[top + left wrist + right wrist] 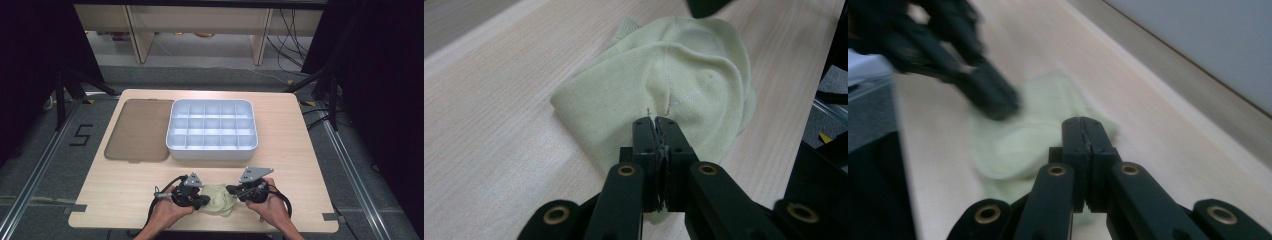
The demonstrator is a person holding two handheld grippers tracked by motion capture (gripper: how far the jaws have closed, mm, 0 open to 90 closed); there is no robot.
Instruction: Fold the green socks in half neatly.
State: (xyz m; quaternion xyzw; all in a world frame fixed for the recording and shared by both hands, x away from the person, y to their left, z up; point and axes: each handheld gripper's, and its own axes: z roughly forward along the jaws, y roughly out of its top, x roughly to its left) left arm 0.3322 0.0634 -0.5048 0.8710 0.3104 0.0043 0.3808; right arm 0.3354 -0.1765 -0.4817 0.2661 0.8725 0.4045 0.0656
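Note:
A pale green knitted cloth [218,199] lies crumpled near the table's front edge, between my two grippers. My left gripper [204,200] rests on its left side. In the left gripper view the cloth [684,65] puckers where the left gripper [655,120] has its jaws pressed together on a small fold. My right gripper [231,190] sits at the cloth's right edge. In the right gripper view, the right gripper [1083,120] is shut over the cloth [1013,145]; I cannot tell whether fabric is caught in it. The left gripper [993,95] shows blurred beyond.
A white tray [212,150] divided into several compartments stands at the table's middle back. A brown translucent lid [137,130] lies flat to its left. Both hands hold the grippers just inside the table's front edge [200,227].

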